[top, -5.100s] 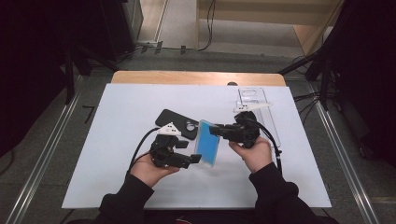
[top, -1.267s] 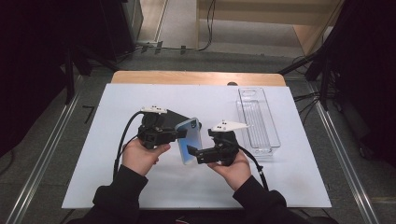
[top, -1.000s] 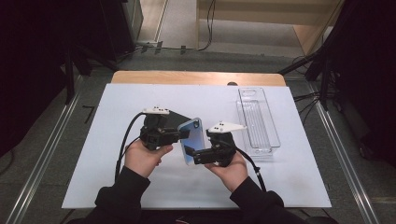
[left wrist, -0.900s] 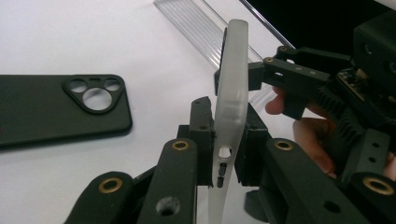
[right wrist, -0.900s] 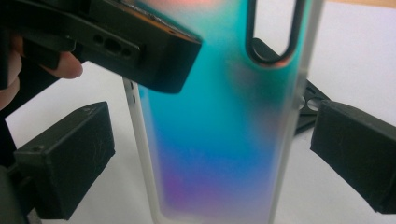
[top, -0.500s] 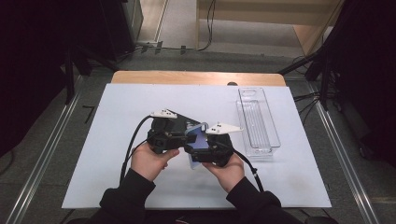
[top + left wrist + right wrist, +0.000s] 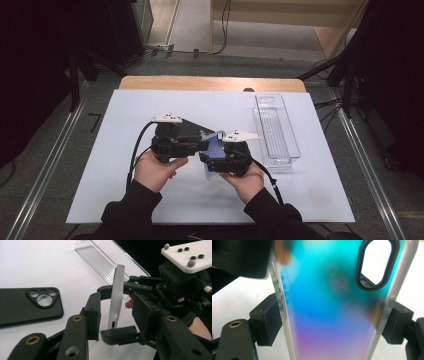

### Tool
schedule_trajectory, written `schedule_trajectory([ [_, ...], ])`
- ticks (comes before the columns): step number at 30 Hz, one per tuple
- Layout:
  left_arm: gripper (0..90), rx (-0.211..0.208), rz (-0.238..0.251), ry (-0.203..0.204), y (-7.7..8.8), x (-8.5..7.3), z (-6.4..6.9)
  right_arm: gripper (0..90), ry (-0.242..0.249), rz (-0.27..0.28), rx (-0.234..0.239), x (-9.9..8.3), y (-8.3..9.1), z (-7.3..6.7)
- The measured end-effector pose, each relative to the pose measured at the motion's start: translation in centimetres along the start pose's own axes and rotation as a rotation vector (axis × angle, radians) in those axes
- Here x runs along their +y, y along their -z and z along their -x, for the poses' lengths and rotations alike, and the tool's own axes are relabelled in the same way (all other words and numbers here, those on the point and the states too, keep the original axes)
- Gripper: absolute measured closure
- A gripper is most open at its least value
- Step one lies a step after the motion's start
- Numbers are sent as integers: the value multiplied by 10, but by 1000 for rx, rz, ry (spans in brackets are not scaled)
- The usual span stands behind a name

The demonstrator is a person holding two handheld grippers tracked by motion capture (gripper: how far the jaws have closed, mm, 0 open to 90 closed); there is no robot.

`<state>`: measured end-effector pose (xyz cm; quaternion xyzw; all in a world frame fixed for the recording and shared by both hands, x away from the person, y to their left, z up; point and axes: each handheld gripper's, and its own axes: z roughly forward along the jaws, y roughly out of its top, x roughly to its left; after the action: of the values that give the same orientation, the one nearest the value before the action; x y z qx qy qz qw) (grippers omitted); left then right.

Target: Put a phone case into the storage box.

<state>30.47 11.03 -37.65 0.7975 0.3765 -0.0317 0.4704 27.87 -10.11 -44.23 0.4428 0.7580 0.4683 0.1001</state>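
Note:
A blue-to-purple iridescent phone case (image 7: 324, 302) is held above the table, and my right gripper (image 7: 332, 325) is shut on it, its pads pressing the two long frosted edges. In the high view the case (image 7: 215, 150) shows between both hands, with the right gripper (image 7: 214, 161) under it. My left gripper (image 7: 118, 317) faces the case (image 7: 116, 297) edge-on. Its jaws have just been opening and stand clear of the case on both sides. From above, the left gripper (image 7: 202, 145) points right at the case.
A black phone (image 7: 27, 303) lies flat on the white table (image 7: 125, 200), camera ring up, behind the left gripper (image 7: 192, 129). A clear plastic tray (image 7: 276, 129) lies lengthwise at the right. Floor rails run along both table sides.
The left hand has moved right until its gripper meets the right one at the case. The case has shifted slightly toward the table's middle and now sits between the two grippers.

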Motion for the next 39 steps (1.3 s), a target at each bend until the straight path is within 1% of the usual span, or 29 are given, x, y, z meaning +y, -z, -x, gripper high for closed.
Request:
schedule_trajectory([
  [2, 516, -10, 6, 5, 2, 0, -3, 161, -2, 2, -8, 0, 1, 3],
  [4, 496, -7, 4, 10, 4, 0, -6, 161, -8, 2, -14, 1, 2, 6],
  [8, 430, -10, 9, -2, 8, 0, -11, 161, -16, 7, -26, 2, 5, 13],
  [10, 405, -16, 3, -8, 9, -1, -12, 161, -20, 11, -35, 3, 7, 17],
  [11, 405, -19, -2, -11, 9, -2, -13, 161, -27, 12, -39, 3, 8, 18],
  [13, 395, -25, 3, -15, 9, -3, -14, 161, -33, 14, -42, 4, 10, 22],
  [14, 365, -31, -2, -21, 8, -4, -16, 161, -34, 17, -44, 5, 10, 23],
  [15, 352, -28, -8, -23, 7, -5, -16, 161, -36, 15, -44, 5, 11, 25],
  [17, 351, -24, -17, -43, 6, -8, -17, 161, -38, 13, -45, 5, 13, 27],
  [18, 351, -29, -21, -52, 5, -10, -18, 161, -35, 13, -46, 5, 13, 28],
  [19, 346, -42, -24, -53, 3, -12, -20, 161, -37, 14, -44, 5, 14, 29],
  [20, 306, -53, -27, -51, 2, -14, -21, 161, -40, 13, -45, 6, 14, 29],
  [21, 299, -63, -30, -49, 1, -15, -23, 161, -39, 12, -48, 6, 15, 30],
  [23, 299, -65, -28, -50, -1, -19, -26, 161, -41, 13, -49, 6, 15, 31],
  [24, 299, -57, -31, -48, -2, -21, -27, 161, -41, 12, -50, 6, 15, 32],
  [28, 299, -51, -63, -64, -5, -30, -31, 161, -40, 9, -46, 6, 16, 33],
  [31, 299, -53, -82, -64, -6, -37, -34, 161, -39, 12, -44, 6, 17, 34],
  [33, 299, -44, -92, -78, -5, -42, -36, 160, -40, 14, -39, 6, 18, 35],
  [36, 298, -31, -94, -100, -3, -50, -38, 160, -43, 14, -37, 7, 20, 36],
  [37, 298, -27, -98, -101, -2, -52, -40, 161, -44, 16, -37, 7, 20, 37],
  [39, 298, -38, -98, -89, -1, -56, -42, 161, -46, 17, -34, 8, 21, 38],
])
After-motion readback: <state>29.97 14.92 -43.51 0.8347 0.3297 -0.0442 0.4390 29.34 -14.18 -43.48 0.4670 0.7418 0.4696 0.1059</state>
